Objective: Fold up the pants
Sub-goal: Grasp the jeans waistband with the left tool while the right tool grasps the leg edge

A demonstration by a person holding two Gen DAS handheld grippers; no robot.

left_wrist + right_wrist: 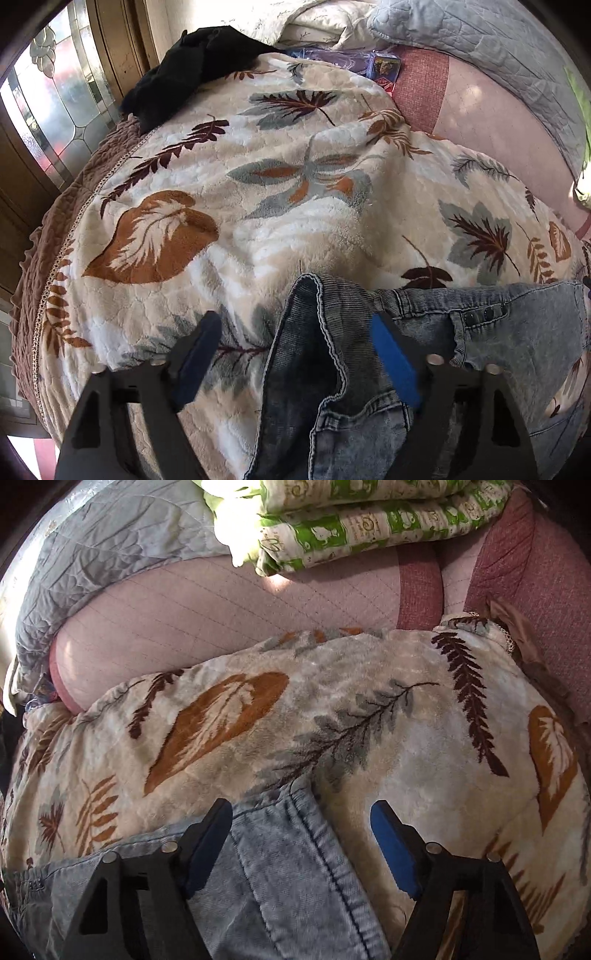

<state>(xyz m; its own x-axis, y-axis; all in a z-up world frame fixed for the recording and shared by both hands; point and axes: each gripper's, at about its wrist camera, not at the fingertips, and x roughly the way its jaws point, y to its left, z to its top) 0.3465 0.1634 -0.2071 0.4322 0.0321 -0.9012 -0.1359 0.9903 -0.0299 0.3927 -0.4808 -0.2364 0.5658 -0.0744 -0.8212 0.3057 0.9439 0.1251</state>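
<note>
Beyond the jeans (369, 369) the leaf-print blanket (258, 221) lies bare and passable. At its far edge sit a black garment (184, 74) and small boxes (384, 66); a folded green-patterned quilt (369, 528) lies farther back.

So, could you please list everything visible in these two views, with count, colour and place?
jeans: one pair, washed grey-blue, at the blanket's near edge under both grippers
leaf blanket: one, cream with brown and grey leaves, covering the bed
black garment: one, far left of the blanket
grey quilt: one, far right
green patterned bedding: one folded pile, far side
pink sheet: one, beyond the blanket
glass door: one, patterned, left
left gripper: one, black with blue pads, jaws apart over the jeans
right gripper: one, same, jaws apart over the jeans
</note>
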